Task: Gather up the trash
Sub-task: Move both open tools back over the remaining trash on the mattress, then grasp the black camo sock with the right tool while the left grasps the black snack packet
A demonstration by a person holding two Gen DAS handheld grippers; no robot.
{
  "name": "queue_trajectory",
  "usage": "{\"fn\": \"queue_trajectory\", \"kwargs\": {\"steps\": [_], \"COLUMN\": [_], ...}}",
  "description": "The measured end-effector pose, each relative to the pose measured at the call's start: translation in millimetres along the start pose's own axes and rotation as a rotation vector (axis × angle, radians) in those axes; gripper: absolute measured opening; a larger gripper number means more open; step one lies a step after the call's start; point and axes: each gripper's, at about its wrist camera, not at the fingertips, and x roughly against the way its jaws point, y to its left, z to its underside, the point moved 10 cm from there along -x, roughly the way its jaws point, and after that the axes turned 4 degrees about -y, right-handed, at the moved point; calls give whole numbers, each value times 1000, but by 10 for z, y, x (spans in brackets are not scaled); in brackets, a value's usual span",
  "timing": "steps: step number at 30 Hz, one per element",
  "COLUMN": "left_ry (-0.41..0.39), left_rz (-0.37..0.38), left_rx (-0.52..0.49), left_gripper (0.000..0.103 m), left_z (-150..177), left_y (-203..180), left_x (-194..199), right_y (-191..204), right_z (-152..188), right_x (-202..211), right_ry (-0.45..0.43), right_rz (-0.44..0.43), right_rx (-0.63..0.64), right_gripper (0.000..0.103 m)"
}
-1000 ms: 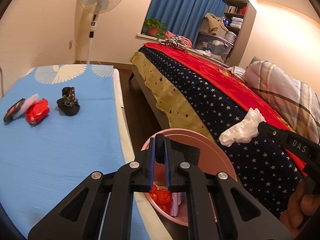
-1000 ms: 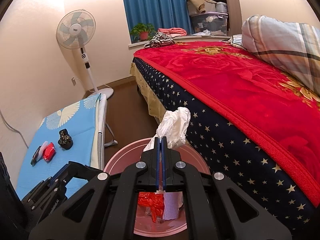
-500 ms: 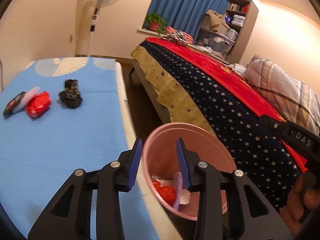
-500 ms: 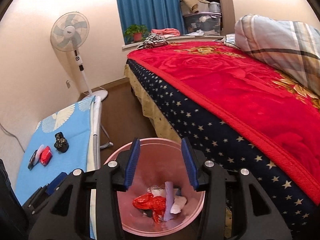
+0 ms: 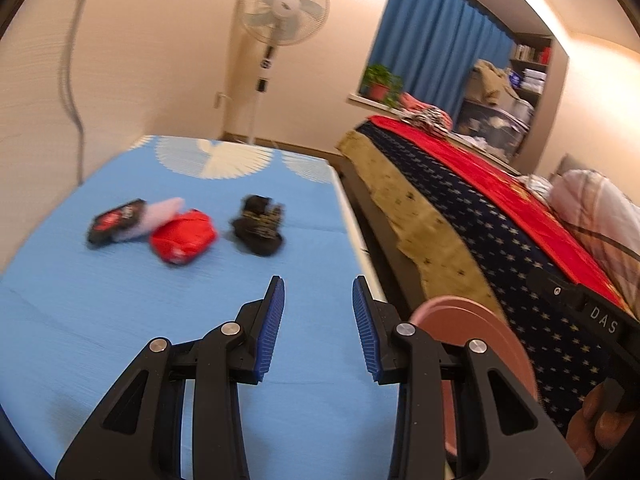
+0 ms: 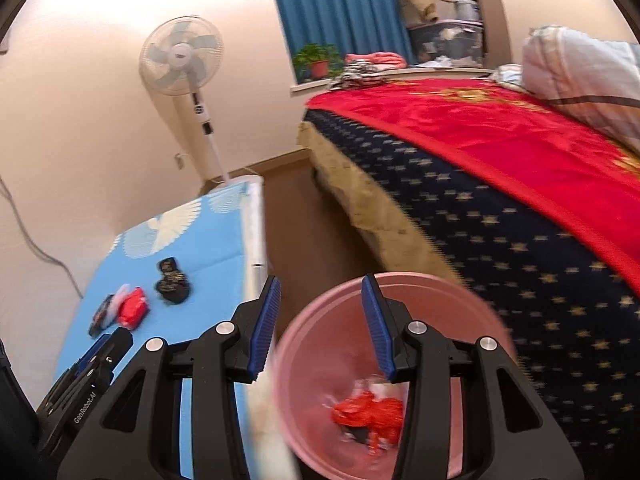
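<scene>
My left gripper stands open and empty over the blue mat. Beyond it on the mat lie a crumpled black wrapper, a red wrapper, a pale pink piece and a black-and-red packet. The pink bin shows at the left wrist view's right. My right gripper is open and empty above the left rim of the pink bin. Inside the bin lie red trash and white tissue. The same black wrapper and red wrapper lie on the mat to the left.
A bed with a red and star-patterned cover runs along the right, with brown floor between it and the mat. A standing fan is by the far wall. A hand holds the right gripper's handle.
Both grippers opened: the black piece left the left one and the white tissue left the right one, and tissue now lies in the bin. Both then swung left towards the mat.
</scene>
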Motion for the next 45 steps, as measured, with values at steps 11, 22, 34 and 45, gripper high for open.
{"fn": "queue_trajectory", "kwargs": {"steps": [11, 22, 34, 45], "left_ry": [-43, -16, 34, 61], "left_rz": [-188, -336, -391, -371], "left_rx": [82, 256, 440, 514], "left_gripper": [35, 35, 38, 40], "left_z": [-187, -232, -201, -118], "left_y": [926, 1735, 2445, 2528], "left_x": [-139, -394, -633, -748], "right_y": [1004, 1512, 1775, 1812], "right_z": [229, 453, 532, 678], "right_x": [-656, -1275, -1784, -1931], "right_ry": [72, 152, 223, 281], "right_rz": [-183, -242, -261, -278], "right_rx": [17, 22, 29, 28], "right_gripper": [42, 43, 44, 10]}}
